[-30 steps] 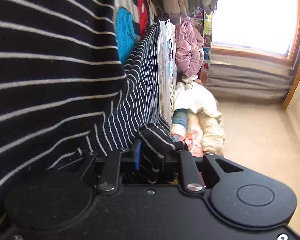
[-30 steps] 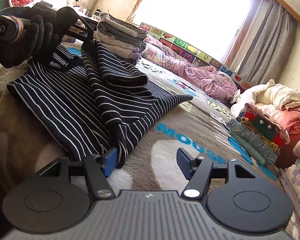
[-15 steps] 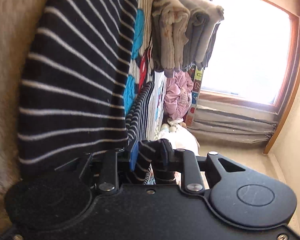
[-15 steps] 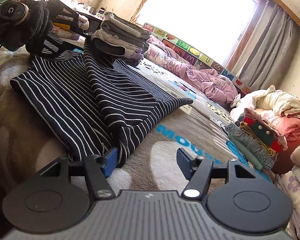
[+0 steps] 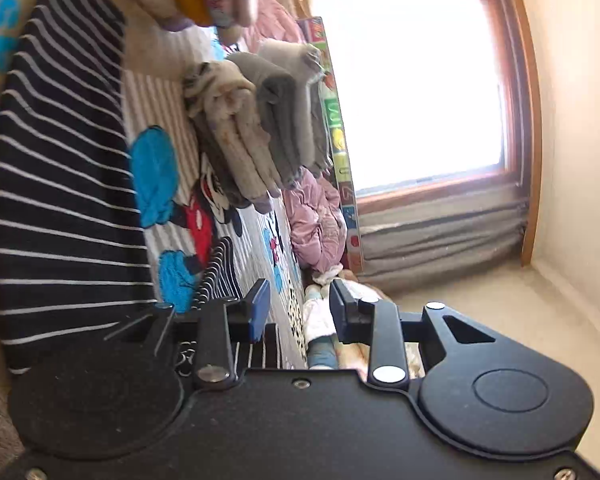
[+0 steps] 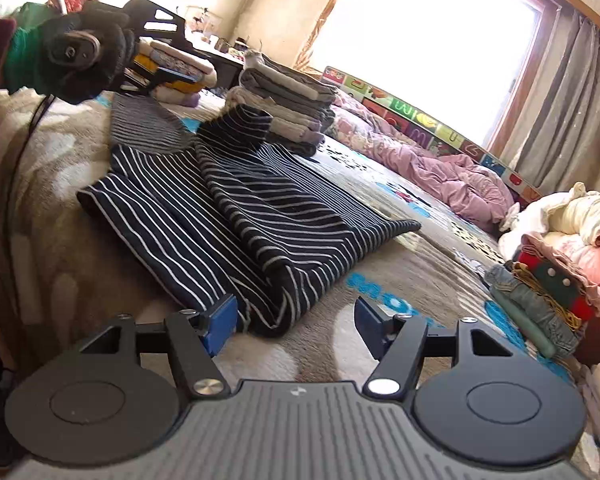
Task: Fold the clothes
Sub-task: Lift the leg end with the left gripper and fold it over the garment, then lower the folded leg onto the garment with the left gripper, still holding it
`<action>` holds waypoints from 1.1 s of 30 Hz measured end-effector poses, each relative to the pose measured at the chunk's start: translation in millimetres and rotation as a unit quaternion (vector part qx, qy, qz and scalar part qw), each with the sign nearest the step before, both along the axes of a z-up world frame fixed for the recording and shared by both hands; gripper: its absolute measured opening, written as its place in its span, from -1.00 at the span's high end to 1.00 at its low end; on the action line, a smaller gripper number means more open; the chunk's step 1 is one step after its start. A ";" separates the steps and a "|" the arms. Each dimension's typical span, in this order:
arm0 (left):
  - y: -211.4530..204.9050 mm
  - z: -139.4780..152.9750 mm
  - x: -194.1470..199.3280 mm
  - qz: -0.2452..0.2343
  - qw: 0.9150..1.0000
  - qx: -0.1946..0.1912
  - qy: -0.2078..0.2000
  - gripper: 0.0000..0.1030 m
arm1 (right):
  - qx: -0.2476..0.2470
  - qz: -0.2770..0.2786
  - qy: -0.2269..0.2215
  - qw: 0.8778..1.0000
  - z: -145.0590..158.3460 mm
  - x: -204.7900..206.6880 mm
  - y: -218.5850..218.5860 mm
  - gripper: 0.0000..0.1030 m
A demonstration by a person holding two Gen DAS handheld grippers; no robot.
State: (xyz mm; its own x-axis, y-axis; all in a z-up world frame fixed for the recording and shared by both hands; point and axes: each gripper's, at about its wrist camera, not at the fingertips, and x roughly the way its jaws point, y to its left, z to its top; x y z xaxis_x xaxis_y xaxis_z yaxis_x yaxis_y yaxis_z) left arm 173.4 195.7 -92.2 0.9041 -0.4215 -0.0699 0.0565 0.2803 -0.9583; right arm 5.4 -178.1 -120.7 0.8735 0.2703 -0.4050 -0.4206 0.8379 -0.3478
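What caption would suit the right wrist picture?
Open right tongs hover at the near edge of a half-folded striped garment on the blanket, folded stack behind.

Colours and patterns, bed scene

Garment point(image 6: 236, 216) mid-frame was black with thin white stripes; blanket point(image 6: 384, 320) beneath was beige with blue lettering. Folded stack point(image 6: 288, 108) upper centre was grey and cream. Gripper pads point(image 6: 220, 322) were blue. Glove point(image 6: 80, 56) upper left was black.
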 end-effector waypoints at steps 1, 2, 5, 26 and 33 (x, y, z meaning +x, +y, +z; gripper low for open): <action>-11.9 7.8 5.6 -0.022 0.999 0.026 -0.009 0.40 | 0.017 0.004 0.001 1.000 3.2 3.6 -0.9 -0.26; -25.2 16.2 10.0 -0.042 0.997 0.056 -0.014 0.28 | 0.035 0.008 0.002 0.999 6.3 7.2 -1.7 -0.29; -82.5 45.3 24.8 -0.109 0.978 0.176 -0.021 0.22 | 0.086 0.019 0.006 0.996 15.8 18.1 -4.4 -0.35; -348.5 5.3 202.0 -0.255 0.797 0.543 0.070 0.88 | 0.152 0.048 0.112 0.981 2.8 72.9 -14.3 -0.37; -273.8 -17.8 221.5 -0.213 0.884 0.392 0.137 0.88 | 0.161 0.091 0.127 0.975 2.1 61.6 -10.6 -0.39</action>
